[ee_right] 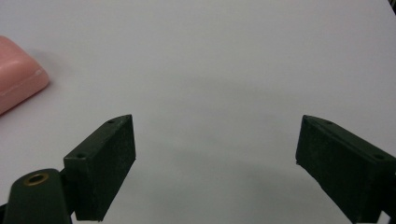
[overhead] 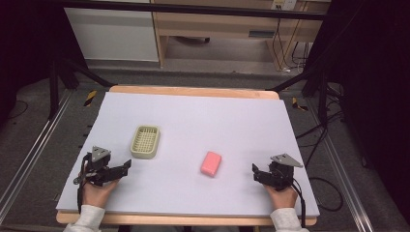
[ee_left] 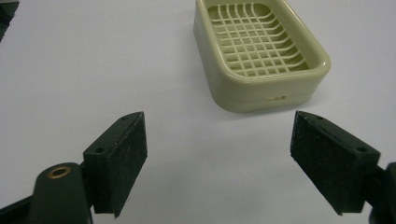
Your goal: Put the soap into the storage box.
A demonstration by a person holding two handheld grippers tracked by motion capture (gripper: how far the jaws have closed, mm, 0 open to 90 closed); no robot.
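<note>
Even overhead light on the table, dark surroundings, soft focus up close

In the high view the pale table [overhead: 193,121] is evenly lit and the brightest area, while the room to its left and right falls into near black; the picture is slightly soft and grainy. The pink soap [overhead: 211,164] casts only a faint, short shadow on the table. In the left gripper view the cream soap dish [ee_left: 261,56] is fairly sharp, with a soft shadow along its near wall, and the black jaws nearer than it look blurred. The right gripper view shows a diffuse grey shadow between the jaws.
</note>
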